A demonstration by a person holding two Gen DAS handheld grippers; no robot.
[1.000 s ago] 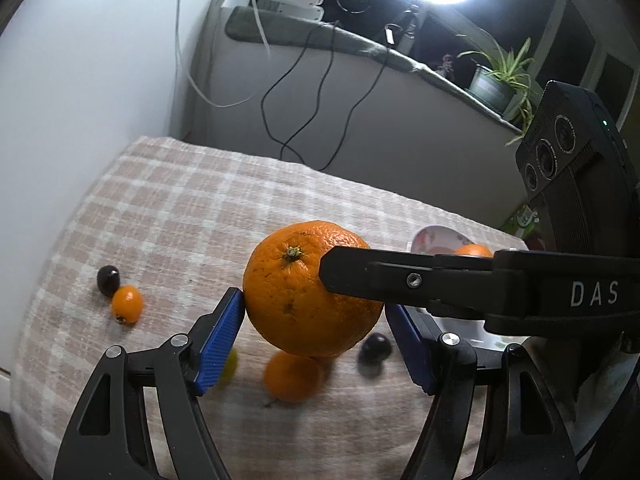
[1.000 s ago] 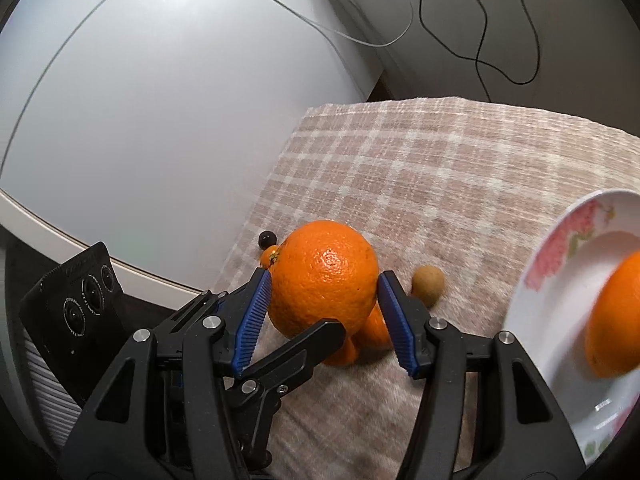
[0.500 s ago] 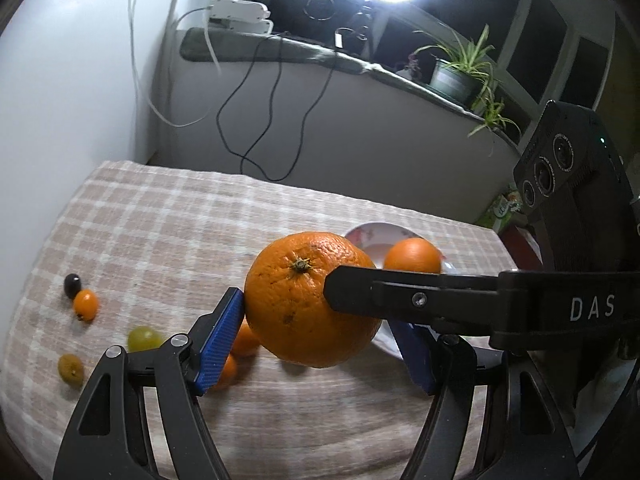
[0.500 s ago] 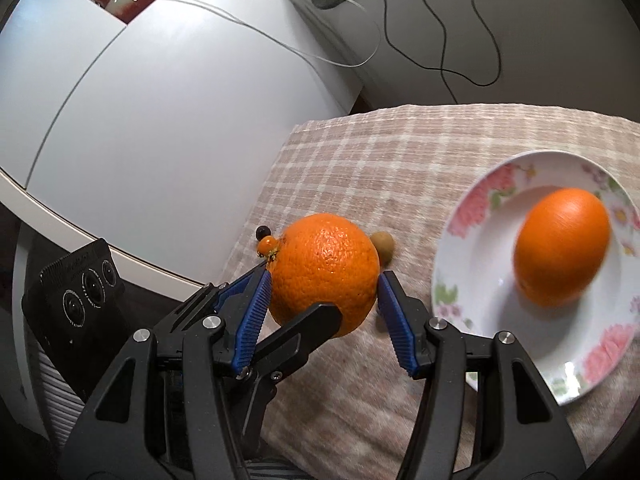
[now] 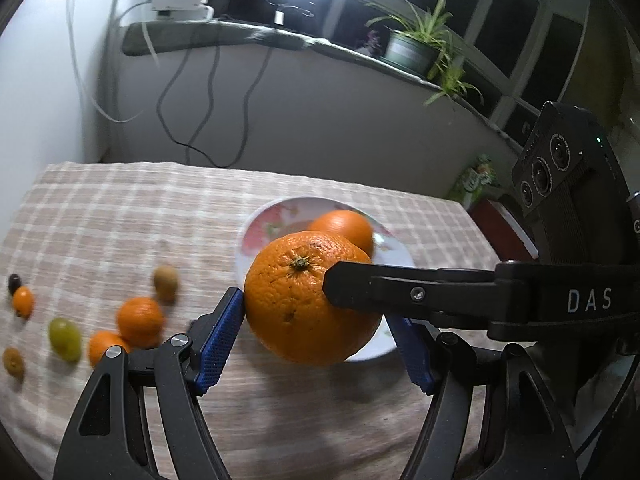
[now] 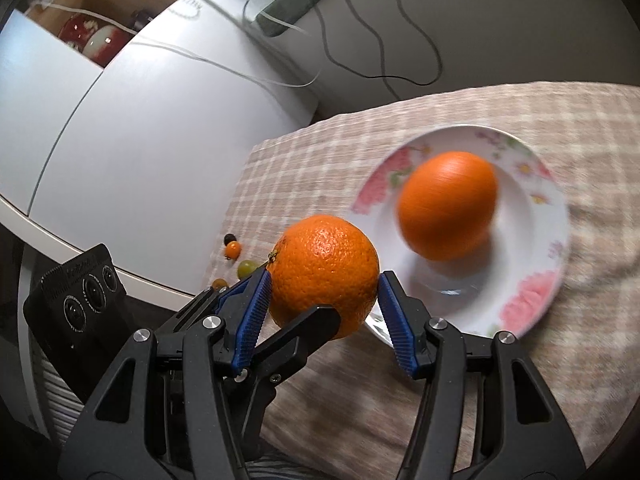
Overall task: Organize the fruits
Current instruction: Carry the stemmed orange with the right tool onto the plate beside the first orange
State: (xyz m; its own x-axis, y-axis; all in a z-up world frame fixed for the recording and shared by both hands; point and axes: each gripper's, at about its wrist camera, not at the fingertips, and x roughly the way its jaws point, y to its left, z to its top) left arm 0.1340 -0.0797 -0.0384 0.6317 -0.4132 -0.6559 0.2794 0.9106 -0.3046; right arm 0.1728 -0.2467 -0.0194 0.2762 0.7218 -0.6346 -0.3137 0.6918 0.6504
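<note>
Your checked tablecloth spreads under everything, and on it sits the floral plate with one orange already lying in it, blurred in your right wrist view. Above the plate's near rim hangs the big orange, off the cloth, stem end turned up toward your left camera.

Both tongs are clenched on that same fruit. Your left gripper has its left blue pad pressed to the orange's lower left side; the opposite pad is partly hidden behind the fruit, so you cannot see that contact directly. Your right gripper squeezes it from both sides, pads touching the peel, with the orange sitting at the very tips of the fingers. In your left view, one black finger of the right gripper crosses in front of the orange from the right.

Off to the left on the cloth lie the small fruits, well apart from the plate: two mandarins touching, a green grape, a brownish kiwi-like fruit, a tiny orange tomato beside a dark berry.
</note>
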